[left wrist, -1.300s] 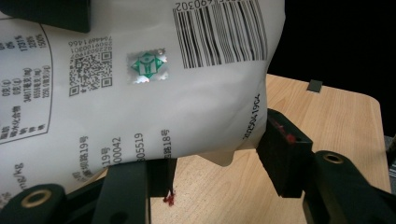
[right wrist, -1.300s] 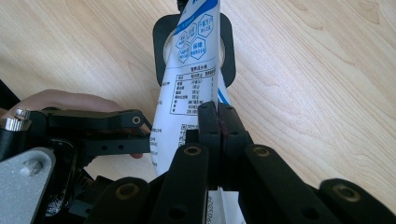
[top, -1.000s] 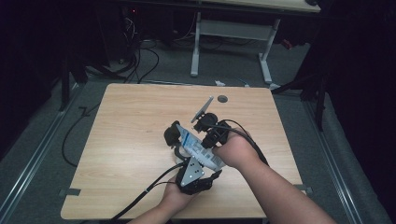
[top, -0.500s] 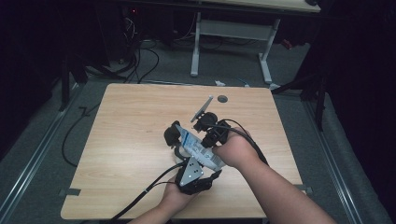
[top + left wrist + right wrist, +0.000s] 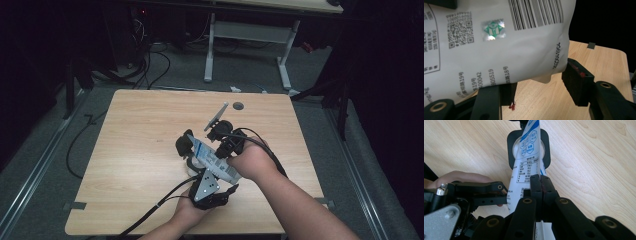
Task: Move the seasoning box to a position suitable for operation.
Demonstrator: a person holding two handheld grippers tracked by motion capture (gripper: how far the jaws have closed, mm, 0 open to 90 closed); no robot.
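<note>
1 white pouch [image 5: 214,159], frame centre; right gripper [image 5: 540,185] clamped on its edge for support; left gripper [image 5: 537,85] jaws just opening, pouch between, unpressed, over worktop [image 5: 135,140].

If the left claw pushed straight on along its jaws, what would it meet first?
Most likely the white printed pouch: it hangs right in front of the left claw, between the jaws, which have just been opening. The right claw pinches the pouch's edge. Beyond lies the wooden table, though depth is hard to judge.
</note>
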